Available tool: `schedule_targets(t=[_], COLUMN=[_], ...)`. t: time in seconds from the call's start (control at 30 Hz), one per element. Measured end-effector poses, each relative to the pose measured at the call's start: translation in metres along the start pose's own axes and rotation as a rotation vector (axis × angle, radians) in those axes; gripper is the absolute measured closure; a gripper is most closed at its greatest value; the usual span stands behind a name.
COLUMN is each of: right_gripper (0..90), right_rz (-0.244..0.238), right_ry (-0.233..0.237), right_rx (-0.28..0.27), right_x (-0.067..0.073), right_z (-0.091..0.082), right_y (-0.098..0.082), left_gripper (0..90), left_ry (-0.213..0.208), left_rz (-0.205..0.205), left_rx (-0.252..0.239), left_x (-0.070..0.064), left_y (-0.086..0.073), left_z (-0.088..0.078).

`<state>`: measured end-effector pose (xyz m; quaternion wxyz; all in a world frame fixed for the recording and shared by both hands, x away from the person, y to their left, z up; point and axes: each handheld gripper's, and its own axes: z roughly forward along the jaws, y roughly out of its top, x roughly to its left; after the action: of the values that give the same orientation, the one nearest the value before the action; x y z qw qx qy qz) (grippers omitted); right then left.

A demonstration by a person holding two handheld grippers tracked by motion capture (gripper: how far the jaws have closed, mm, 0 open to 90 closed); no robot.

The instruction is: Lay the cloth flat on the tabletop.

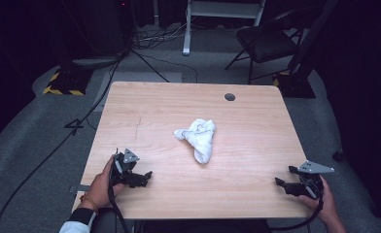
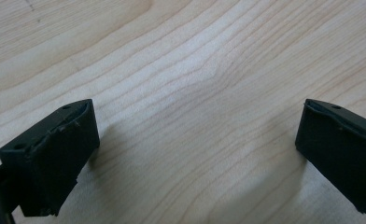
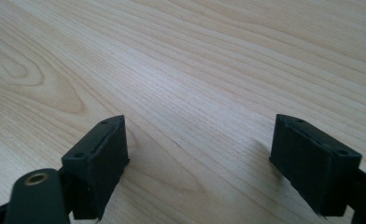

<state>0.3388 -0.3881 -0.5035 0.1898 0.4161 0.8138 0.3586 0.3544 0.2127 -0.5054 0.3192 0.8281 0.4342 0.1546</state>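
Seeing one crumpled white cloth (image 1: 198, 137) mid-table (image 1: 256, 126), two grippers resting near the front edge, left gripper (image 1: 142, 177) and right gripper (image 1: 285, 184) both gaping wide, gripping nothing.

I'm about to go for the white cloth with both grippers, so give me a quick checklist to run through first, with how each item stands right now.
1. Left gripper open, nothing between its jaws: ok.
2. Right gripper open, nothing between its jaws: ok.
3. Cloth free to pick up, lying crumpled mid-table, apart from both grippers: ok.
4. Path across the table from each gripper to the cloth free of other things: ok.
5. Cloth's edges or corners easy to find: cannot tell, it is bunched up.
6. Cloth already in a grip: not ok, neither gripper touches it.
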Motion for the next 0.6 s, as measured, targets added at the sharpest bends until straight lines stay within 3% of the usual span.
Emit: schedule_targets(t=[0.3, 0.4, 0.43, 0.5, 0.6], right_gripper=[16.6, 16.7, 17.7, 25.6, 25.6], right_rz=[0.001, -0.020, -0.026, -0.037, -0.042], right_ry=[0.003, 0.025, 0.026, 0.034, 0.074], right_rx=[0.013, 0.040, 0.067, 0.095, 0.026], right_x=[-0.001, -0.007, -0.008, -0.010, -0.011], right_z=[0.004, 0.009, 0.010, 0.012, 0.017], right_y=[0.004, 0.012, 0.016, 0.024, 0.036], left_gripper=[0.0, 0.0, 0.1, 0.4, 1.5], left_ry=[-0.024, -0.066, -0.066, -0.096, -0.112], left_rz=[0.023, 0.082, 0.082, 0.110, 0.137], left_rx=[0.001, 0.006, 0.006, 0.008, 0.007], left_x=[-0.001, -0.001, -0.001, 0.000, 0.001], left_y=[0.009, 0.015, 0.015, 0.018, 0.023], left_z=[0.007, 0.012, 0.012, 0.015, 0.019])
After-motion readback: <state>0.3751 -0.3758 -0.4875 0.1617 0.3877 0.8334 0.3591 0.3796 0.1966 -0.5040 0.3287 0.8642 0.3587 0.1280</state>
